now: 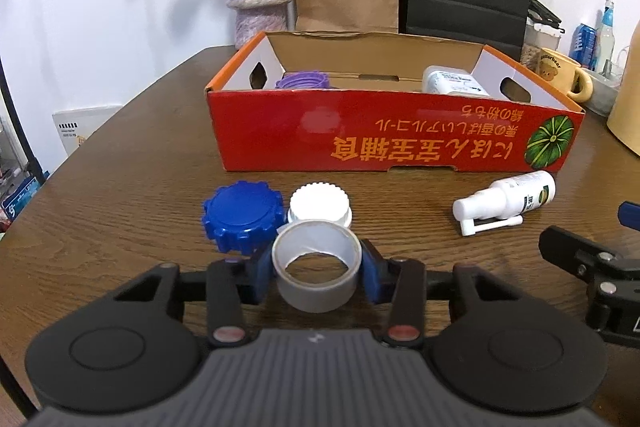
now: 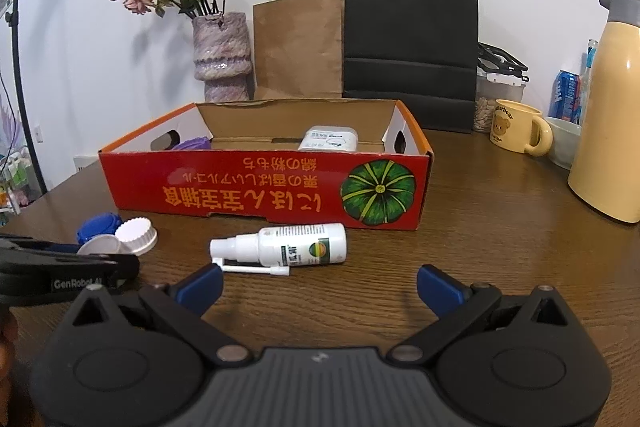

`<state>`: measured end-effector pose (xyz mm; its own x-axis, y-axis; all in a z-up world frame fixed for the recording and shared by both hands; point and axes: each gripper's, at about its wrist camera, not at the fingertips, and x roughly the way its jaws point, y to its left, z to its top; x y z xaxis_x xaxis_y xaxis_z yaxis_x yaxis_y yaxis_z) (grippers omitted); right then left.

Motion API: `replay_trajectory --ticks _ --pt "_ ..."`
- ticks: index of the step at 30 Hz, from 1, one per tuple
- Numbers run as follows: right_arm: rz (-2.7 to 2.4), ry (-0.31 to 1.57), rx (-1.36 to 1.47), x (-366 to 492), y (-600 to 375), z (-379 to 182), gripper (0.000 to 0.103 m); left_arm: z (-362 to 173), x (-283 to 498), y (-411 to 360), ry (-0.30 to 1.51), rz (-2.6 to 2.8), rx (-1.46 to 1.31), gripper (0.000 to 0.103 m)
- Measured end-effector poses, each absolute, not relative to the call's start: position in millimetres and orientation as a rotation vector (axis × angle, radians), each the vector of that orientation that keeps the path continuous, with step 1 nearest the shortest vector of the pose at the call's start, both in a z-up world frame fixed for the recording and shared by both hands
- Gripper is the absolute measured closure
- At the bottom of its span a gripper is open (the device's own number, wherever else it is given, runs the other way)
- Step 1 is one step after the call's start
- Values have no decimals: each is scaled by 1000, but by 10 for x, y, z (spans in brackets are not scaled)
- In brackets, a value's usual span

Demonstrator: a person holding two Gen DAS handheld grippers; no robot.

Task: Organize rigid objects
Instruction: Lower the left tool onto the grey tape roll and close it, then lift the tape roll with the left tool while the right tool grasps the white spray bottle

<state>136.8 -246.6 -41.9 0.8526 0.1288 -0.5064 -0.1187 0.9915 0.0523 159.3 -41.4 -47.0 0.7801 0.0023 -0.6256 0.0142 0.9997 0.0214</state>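
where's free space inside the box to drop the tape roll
Inside the red box, the middle floor is bare, between the purple lid at its left end and the white container at its right. Outside, the table in front of the box is crowded on the left by the blue lid and white cap.

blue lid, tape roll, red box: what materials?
Blue lid: looks like moulded plastic, semi-gloss, with ridged rim. Tape roll: grey, smooth, slightly shiny film, likely plastic or cloth tape; core unclear. Red box: printed cardboard, brown raw inside, glossy outer face.
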Motion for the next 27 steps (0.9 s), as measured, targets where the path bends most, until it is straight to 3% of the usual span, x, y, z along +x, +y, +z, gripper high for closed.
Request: replay_trajectory --ticks 27 --pt "213 543 -32 1541 -2266 -375 0 -183 1724 -239 617 44 -18 58"
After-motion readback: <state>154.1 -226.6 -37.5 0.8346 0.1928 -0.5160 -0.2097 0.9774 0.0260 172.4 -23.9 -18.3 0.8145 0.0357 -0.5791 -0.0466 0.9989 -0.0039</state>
